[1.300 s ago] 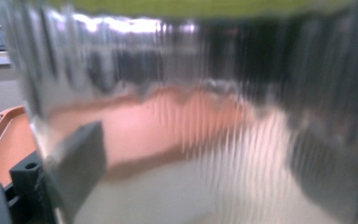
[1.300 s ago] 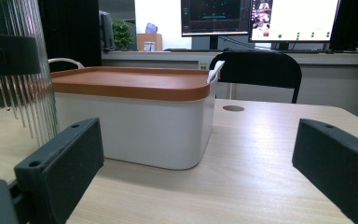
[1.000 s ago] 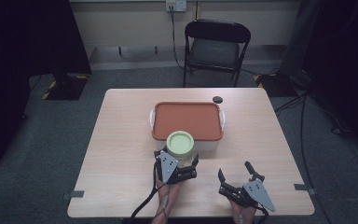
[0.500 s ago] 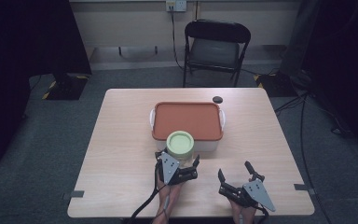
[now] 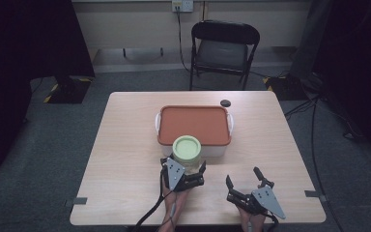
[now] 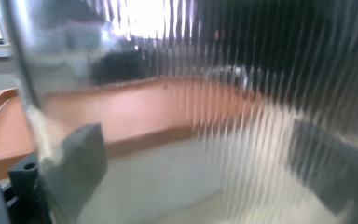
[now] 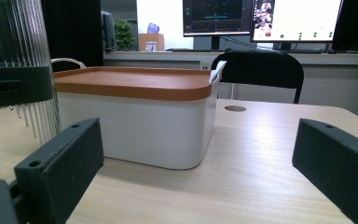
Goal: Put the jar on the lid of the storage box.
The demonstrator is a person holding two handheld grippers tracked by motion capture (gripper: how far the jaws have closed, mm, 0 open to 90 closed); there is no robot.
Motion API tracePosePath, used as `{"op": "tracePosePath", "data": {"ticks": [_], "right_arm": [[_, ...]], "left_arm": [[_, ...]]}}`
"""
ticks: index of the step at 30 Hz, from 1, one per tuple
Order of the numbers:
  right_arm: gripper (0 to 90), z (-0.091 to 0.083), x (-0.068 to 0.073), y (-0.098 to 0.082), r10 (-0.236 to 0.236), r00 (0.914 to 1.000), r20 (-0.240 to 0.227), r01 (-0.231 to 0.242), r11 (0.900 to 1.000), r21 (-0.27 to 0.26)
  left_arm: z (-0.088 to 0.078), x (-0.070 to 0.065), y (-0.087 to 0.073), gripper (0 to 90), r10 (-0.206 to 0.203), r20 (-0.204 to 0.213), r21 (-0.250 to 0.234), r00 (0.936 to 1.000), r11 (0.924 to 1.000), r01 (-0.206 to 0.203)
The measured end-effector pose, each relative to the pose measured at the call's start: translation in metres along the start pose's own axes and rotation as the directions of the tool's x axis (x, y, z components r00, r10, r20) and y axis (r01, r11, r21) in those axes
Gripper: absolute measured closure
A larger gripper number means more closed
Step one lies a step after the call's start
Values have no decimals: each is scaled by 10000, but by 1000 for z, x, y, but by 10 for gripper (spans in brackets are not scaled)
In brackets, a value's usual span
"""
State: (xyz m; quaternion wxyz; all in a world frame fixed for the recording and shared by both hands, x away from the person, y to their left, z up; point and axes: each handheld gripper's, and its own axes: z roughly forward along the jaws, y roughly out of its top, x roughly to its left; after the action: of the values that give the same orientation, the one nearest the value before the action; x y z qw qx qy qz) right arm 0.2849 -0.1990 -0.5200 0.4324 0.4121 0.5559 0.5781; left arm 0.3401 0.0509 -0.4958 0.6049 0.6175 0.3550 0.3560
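On a pale wooden desk (image 5: 125, 159), the left gripper (image 5: 185, 175) has its fingers clamped on a ribbed clear glass jar with a green lid (image 5: 187, 151), which could slip, while the right gripper (image 5: 244, 183) rests with fingers apart.

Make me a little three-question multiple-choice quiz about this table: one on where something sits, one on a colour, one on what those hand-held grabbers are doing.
1. Where is the small dark disc?
A. on the box lid
B. on the table beyond the box's far right corner
C. on the chair

2. What colour is the jar's lid?
A. pale green
B. orange
C. black

3. How is the right gripper?
A. clamping the jar
B. holding the box
C. open, holding nothing

Answers: 1 B, the disc lies on bare wood past the box. 2 A, the high view shows a pale green top. 3 C, its fingers stand apart over bare table; the left gripper has the ribbed glass jar between its fingers.
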Motion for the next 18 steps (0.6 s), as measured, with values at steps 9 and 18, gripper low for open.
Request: {"op": "tracePosePath", "data": {"ticks": [9,18], "right_arm": [[11,0,0,0,-2,10000,-8,2,10000,-2],[11,0,0,0,-5,10000,-8,5,10000,-2]], "left_arm": [[-1,2,-3,15,-78,-124,-114,9999,9999,76],[0,3,-7,20,-80,-114,23,9999,10000,80]]}}
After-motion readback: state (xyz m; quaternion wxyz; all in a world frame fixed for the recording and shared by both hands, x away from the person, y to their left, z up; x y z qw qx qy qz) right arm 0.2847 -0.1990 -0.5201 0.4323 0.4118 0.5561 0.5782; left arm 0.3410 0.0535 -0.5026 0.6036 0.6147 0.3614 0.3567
